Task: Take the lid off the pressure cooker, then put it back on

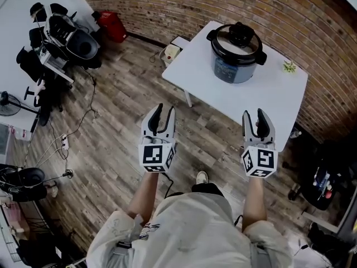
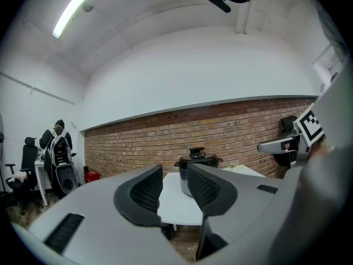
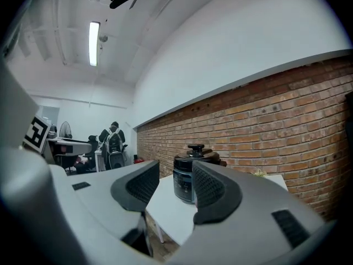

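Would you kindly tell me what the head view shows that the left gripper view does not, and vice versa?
Only the head view: the left gripper's own marker cube and the white power strip on the wooden floor. Only the left gripper view: the long ceiling strip light. Both: the black-lidded grey pressure cooker, lid on, on the white table by the red brick wall.

Cooker (image 1: 237, 60) sits on the worktop (image 1: 223, 94), lid (image 1: 236, 38) on top, wall (image 1: 184, 4) behind. Left claw (image 1: 165, 111) and right claw (image 1: 255, 116) are side by side on the near side of the worktop, cooker ahead of both.
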Action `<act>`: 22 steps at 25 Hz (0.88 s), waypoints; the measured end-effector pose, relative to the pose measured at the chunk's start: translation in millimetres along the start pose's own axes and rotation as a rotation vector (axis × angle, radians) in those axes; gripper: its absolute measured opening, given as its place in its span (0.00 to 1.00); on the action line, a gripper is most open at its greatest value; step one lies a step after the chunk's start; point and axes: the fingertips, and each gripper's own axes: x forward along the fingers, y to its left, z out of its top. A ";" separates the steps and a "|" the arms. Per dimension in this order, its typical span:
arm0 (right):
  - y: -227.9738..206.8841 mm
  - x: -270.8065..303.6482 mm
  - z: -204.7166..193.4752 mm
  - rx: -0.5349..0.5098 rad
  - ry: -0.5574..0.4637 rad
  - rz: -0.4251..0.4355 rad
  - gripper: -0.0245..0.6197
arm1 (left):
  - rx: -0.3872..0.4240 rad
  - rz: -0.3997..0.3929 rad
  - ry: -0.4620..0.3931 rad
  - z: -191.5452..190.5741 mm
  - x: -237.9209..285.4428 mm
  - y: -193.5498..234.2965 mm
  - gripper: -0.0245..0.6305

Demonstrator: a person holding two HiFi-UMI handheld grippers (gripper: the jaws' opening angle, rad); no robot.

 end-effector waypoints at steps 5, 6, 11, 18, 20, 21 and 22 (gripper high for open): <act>-25.1 14.9 0.6 0.011 -0.009 -0.030 0.35 | 0.002 -0.030 -0.012 7.5 32.7 -8.9 0.27; -29.0 17.6 0.7 0.015 -0.010 -0.036 0.35 | 0.004 -0.038 -0.012 8.4 38.3 -10.6 0.27; -40.7 28.8 4.1 0.007 -0.017 -0.065 0.35 | -0.002 -0.075 -0.021 9.4 63.1 -13.1 0.27; -52.5 57.8 8.1 -0.024 -0.022 -0.127 0.35 | -0.012 -0.154 -0.055 7.0 117.5 -9.7 0.27; -55.6 71.9 10.9 -0.039 -0.024 -0.151 0.35 | -0.014 -0.178 -0.066 7.3 140.1 -5.4 0.27; -57.7 79.7 12.6 -0.044 -0.025 -0.164 0.35 | -0.018 -0.189 -0.073 7.9 152.0 -2.9 0.27; -59.8 88.2 14.4 -0.049 -0.025 -0.177 0.35 | -0.022 -0.200 -0.078 8.8 164.2 0.1 0.27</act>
